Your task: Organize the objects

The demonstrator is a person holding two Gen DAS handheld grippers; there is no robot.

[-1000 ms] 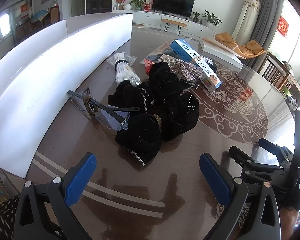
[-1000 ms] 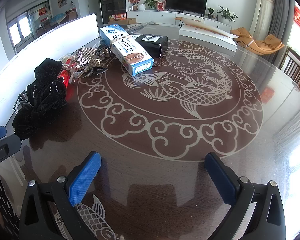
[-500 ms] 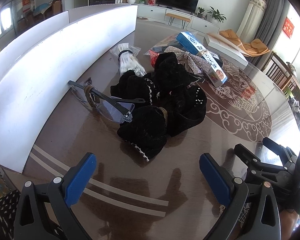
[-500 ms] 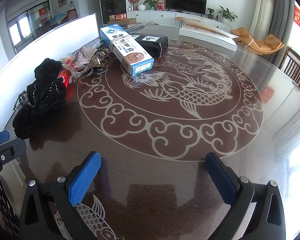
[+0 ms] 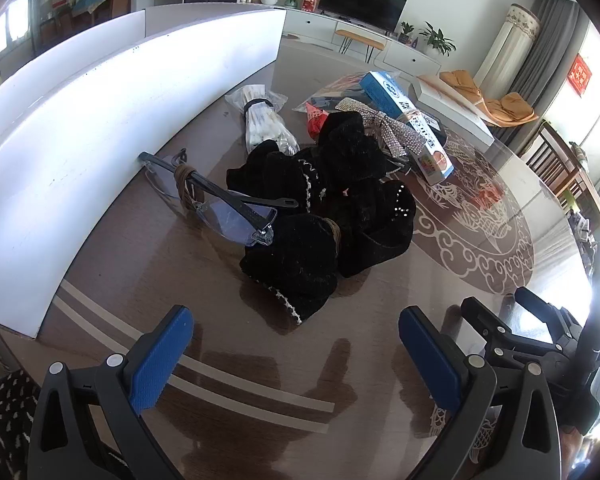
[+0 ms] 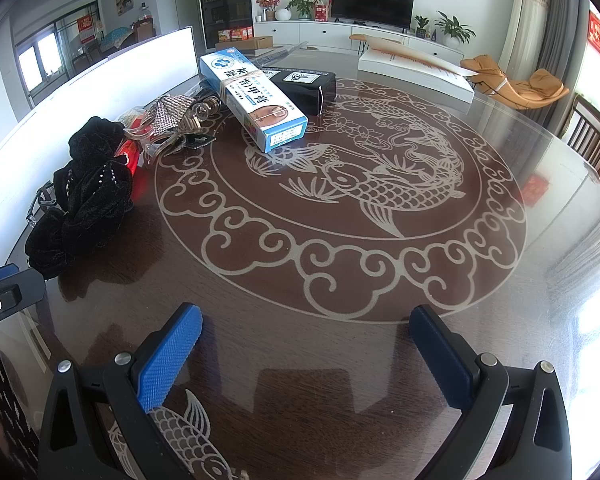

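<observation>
Fingers (image 5: 162, 354) of your left gripper (image 5: 296, 350) spread wide, empty; right gripper (image 6: 306, 350) likewise. Risk: glasses (image 5: 220, 204) touching the black fabric heap (image 5: 324, 208) may drag off the table (image 6: 340, 344).

We see daylight flood from windows at right, glare on the glossy worktop (image 6: 560, 240), sharp focus, fisheye-bent edges

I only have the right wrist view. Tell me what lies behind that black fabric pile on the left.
Observer: A pair of glasses lies between the black fabric pile and the white board, with a brown band wound round one arm.
Operator: Report anything else back there.
Observer: A clear bag of white items, tied with a black band, lies beyond the pile.
Operator: Give me the left gripper's state.
Observer: The left gripper is open and empty, short of the pile.
</observation>
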